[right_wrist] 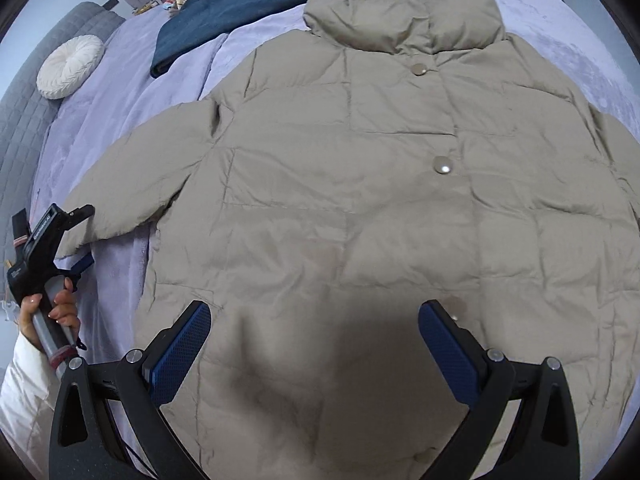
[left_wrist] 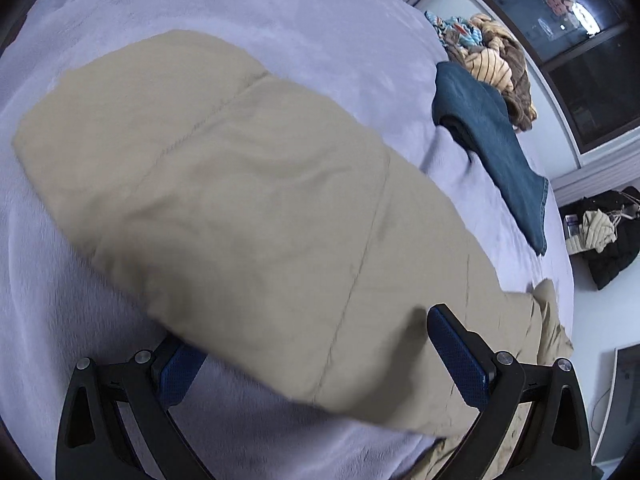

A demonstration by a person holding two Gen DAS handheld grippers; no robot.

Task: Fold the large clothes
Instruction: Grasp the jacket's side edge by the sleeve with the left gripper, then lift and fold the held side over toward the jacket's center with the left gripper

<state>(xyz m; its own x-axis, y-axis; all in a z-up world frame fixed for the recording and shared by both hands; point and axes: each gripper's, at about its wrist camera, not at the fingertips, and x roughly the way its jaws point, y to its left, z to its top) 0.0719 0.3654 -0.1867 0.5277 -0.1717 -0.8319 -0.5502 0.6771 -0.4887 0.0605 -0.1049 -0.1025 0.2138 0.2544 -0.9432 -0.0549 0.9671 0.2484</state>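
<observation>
Beige puffer coat (right_wrist: 360, 208) lies flat, front up, on the lilac blanket (right_wrist: 120, 92) w/ collar (right_wrist: 404, 20) at the far end and snaps (right_wrist: 442, 165) down the middle. Its sleeve (left_wrist: 224, 184) runs out to one side over the blanket; in the left wrist view that sleeve fills most of the frame, cuff end toward the far left. Left gripper (left_wrist: 320, 344) is right at the sleeve, jaws spread wide, one blue pad (left_wrist: 460, 360) above the fabric and the other (left_wrist: 176, 372) half hidden under the sleeve edge; can't tell if either touches it. Right wrist view shows that same gripper at the sleeve's cuff, held by a hand (right_wrist: 60, 312). Right gripper (right_wrist: 316, 340) hovers over the coat's lower front, jaws also spread wide, nothing pinched btwn them; its shadow falls on the fabric. Beyond the coat: jeans (right_wrist: 240, 8) folded near the collar, a pile of patterned clothes (left_wrist: 492, 60) behind them, a round white cushion (right_wrist: 70, 66) against the grey headboard (right_wrist: 28, 120). Dark window (left_wrist: 568, 40) on the far wall.
</observation>
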